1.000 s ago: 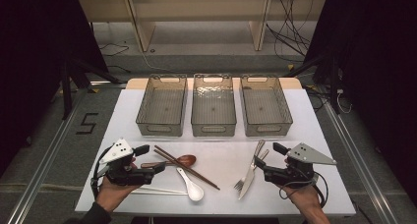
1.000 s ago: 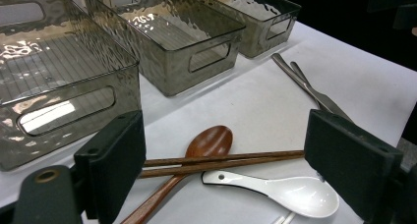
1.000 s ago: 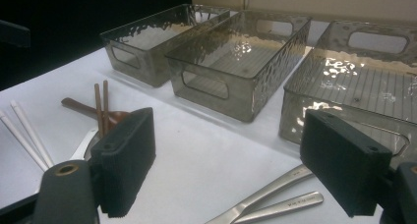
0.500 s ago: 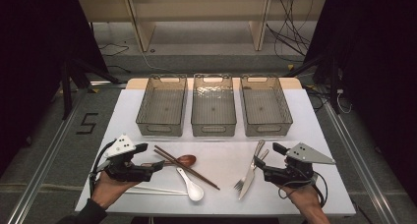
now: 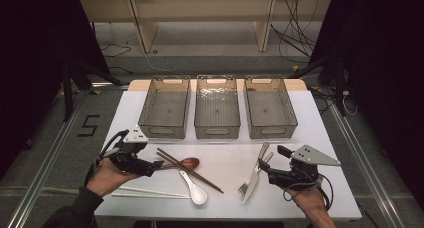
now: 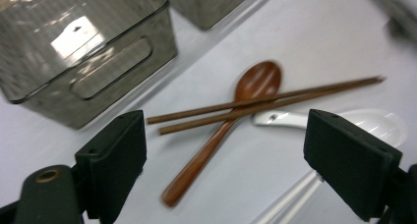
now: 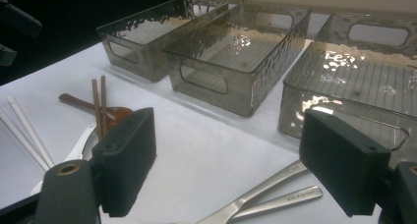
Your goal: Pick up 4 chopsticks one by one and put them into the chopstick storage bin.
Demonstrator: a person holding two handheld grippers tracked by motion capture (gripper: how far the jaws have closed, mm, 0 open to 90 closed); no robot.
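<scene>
My left gripper [image 5: 152, 167] sits at the table's front left, open, its jaws pointing right at a brown wooden spoon [image 5: 186, 163] and a pair of brown chopsticks [image 5: 192, 171] that lie across it. In the left gripper view the jaws [image 6: 231, 155] stand wide apart over the spoon's handle [image 6: 196, 165], empty. A white ceramic spoon [image 5: 196, 192] lies just behind the chopsticks [image 6: 265, 101]. My right gripper [image 5: 274, 161] is open at the front right, beside a steel fork and knife [image 5: 252, 177]. Their handles [image 7: 265, 197] lie between its jaws [image 7: 231, 165], which touch nothing.
Three clear grey bins stand in a row at the back: left [image 5: 165, 108], middle [image 5: 216, 108], right [image 5: 270, 108]. All look empty. A pair of white chopsticks [image 5: 145, 192] lies near the front edge, under the left hand. White table [image 5: 225, 153] shows between the utensil groups.
My left gripper has turned and dipped slightly toward the wooden spoon and chopsticks. The right gripper has hardly moved. No utensil has shifted.
</scene>
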